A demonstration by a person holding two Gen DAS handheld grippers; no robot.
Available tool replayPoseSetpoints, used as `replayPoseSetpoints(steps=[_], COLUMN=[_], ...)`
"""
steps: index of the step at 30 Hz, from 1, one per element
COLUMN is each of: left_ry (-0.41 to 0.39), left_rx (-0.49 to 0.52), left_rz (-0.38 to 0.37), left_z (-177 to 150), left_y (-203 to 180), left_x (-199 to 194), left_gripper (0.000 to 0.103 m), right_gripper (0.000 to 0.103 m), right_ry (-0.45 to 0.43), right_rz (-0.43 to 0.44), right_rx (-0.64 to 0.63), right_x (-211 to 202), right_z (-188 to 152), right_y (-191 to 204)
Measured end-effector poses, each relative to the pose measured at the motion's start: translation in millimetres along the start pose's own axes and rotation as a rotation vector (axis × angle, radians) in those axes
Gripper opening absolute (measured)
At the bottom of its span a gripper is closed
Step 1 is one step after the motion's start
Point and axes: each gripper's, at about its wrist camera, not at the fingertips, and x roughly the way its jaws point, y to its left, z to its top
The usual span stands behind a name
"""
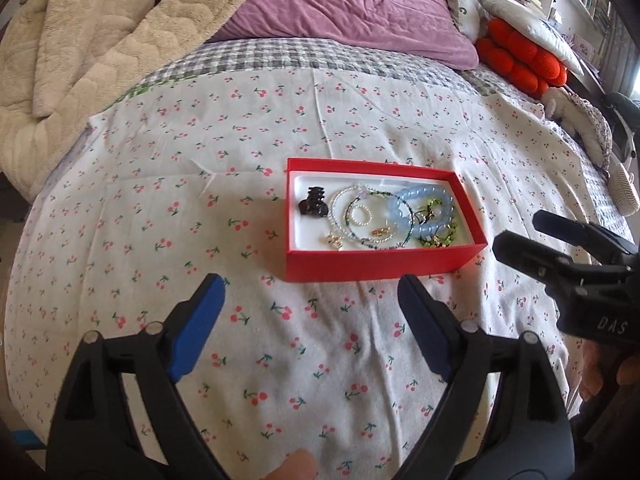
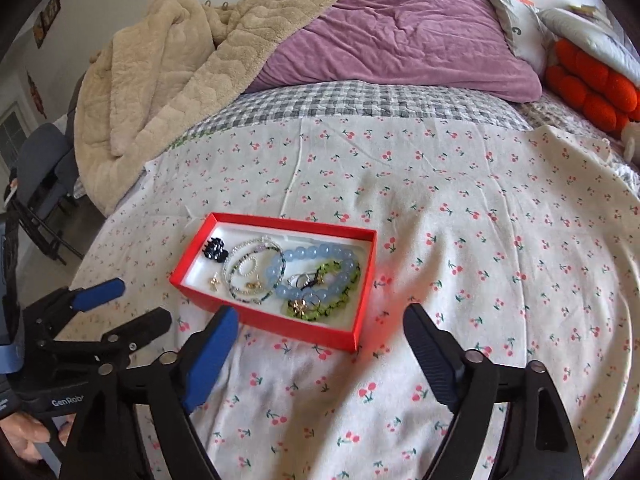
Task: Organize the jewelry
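while both my grippers hang over the bed, the red box point(image 1: 380, 262) sits on the cherry sheet point(image 1: 200, 208), near the middle of the bed and well away from its edges. my left gripper point(image 1: 310, 312) has its jaws spread wide, with nothing between them, and it sits just in front of the box's near wall. my right gripper point(image 2: 320, 344) has its jaws spread wide too, and its left blue pad point(image 2: 208, 360) is over the near corner of the box.

inside the box, a black hair clip point(image 1: 313, 201) lies in the far left corner. next to it are thin bead strings point(image 1: 352, 216) in loops, with a small white ring of beads point(image 1: 362, 216) inside them. the big blue bead bracelet point(image 1: 424, 212) lies at the right end, and a green bead bracelet point(image 2: 320, 300) lies partly under it. small gold bits point(image 1: 334, 240) lie by the near wall.

a purple pillow point(image 1: 360, 8), a tan blanket point(image 1: 88, 60) and a bumpy red cushion point(image 1: 520, 64) lie at the far end of the bed.
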Motion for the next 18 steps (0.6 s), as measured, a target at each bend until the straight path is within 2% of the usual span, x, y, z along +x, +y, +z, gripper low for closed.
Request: replayPoseSetpoints(steps=[2, 4, 7, 11, 18], left_ry=[0.004, 0.014, 0.024, 0.021, 0.031], left_rx=[-0.014, -0.026, -0.043, -0.07, -0.048], left_rz=[0.027, 0.046, 0.077, 0.078, 0.099], left_z=[-7, -15, -28, -44, -66], left_y=[0, 0, -1, -1, -5], left_x=[-9, -18, -27, -35, -32], left_gripper=[0.103, 0.103, 0.102, 0.103, 0.102], right_gripper=[0.103, 0.103, 0.103, 0.103, 0.103], right_ry=[0.005, 0.01, 0.07, 0.096, 0.142], right_rz=[-0.046, -0.074, -0.111, -0.176, -0.218], right_rx=[-0.016, -0.023, -0.024, -0.011, 0.021], right_x=[-8, -16, -21, -25, -19], right_z=[-8, -18, -35, -56, -85], right_y=[7, 13, 19, 21, 19])
